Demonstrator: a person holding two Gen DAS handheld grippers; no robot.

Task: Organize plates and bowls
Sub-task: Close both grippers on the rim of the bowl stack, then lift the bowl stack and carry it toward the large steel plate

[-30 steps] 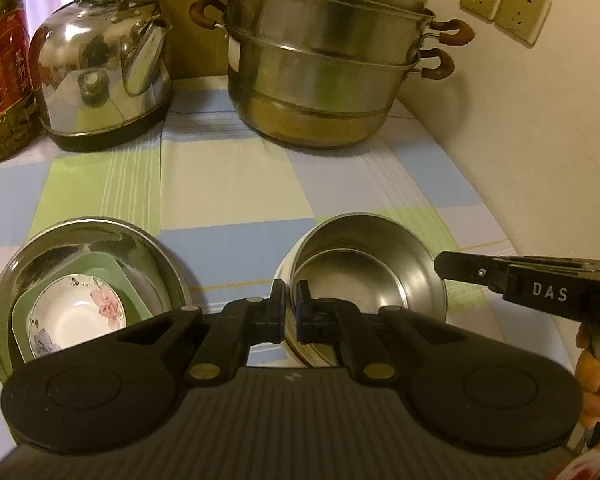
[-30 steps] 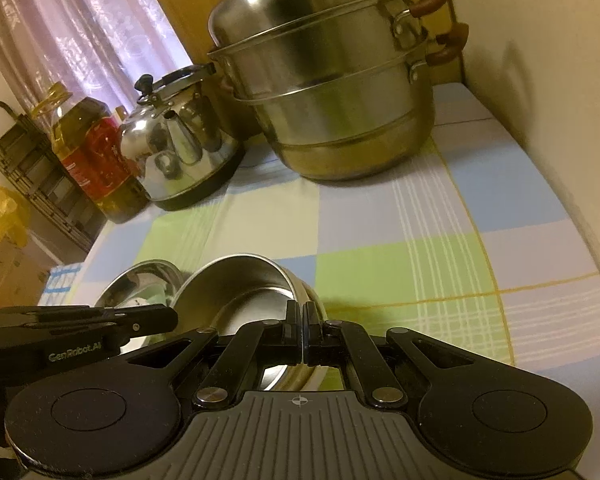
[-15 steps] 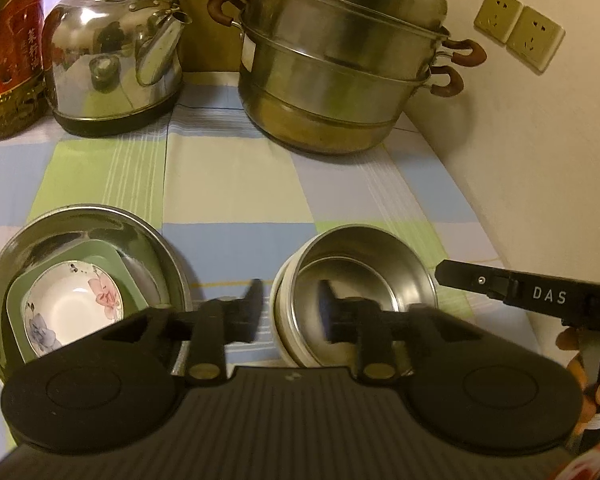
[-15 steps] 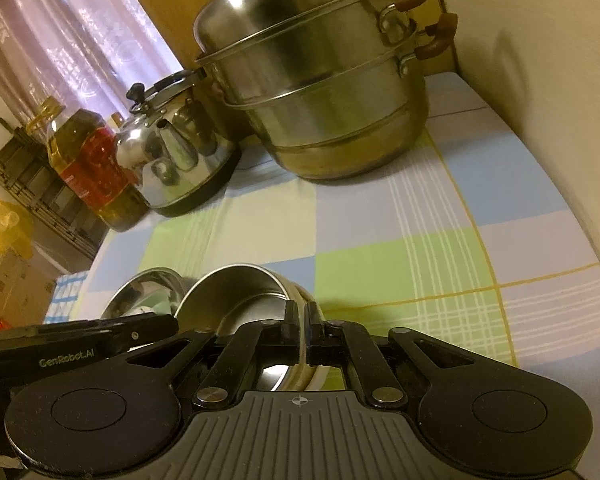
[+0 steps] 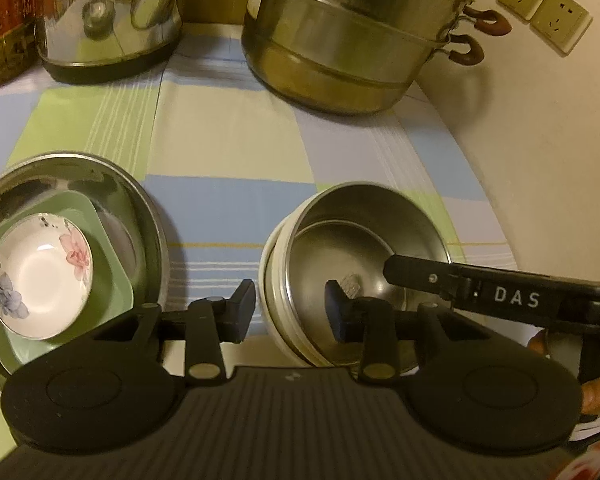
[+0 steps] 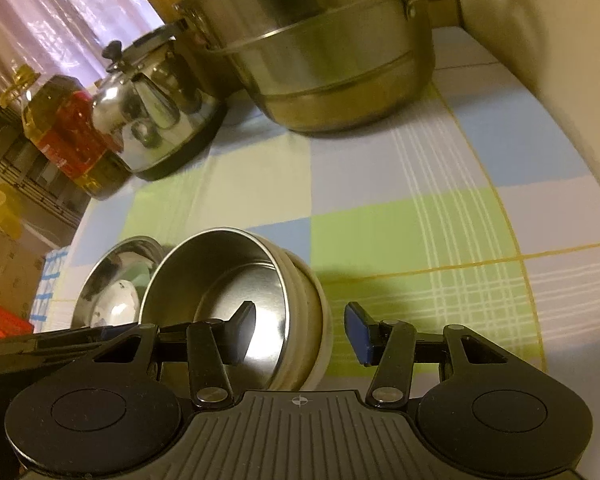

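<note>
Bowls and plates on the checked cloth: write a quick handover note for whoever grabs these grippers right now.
Left gripper: jaws closing, straddling the near-left rim of the steel bowl stack, pads not pressing.
Right gripper: jaws opening, straddling the stack's right rim, not gripping.
Things: steel bowls nested in a cream bowl; beside them, a white floral bowl in a green square plate in a wide steel basin.
Done: both piles nested.
Left: grip and move the stack.

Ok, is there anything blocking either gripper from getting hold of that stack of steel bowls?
Nothing visible. The left gripper and the right gripper each straddle a side wall of the steel bowl stack, one finger inside, one outside, pads not pressing yet.
</note>
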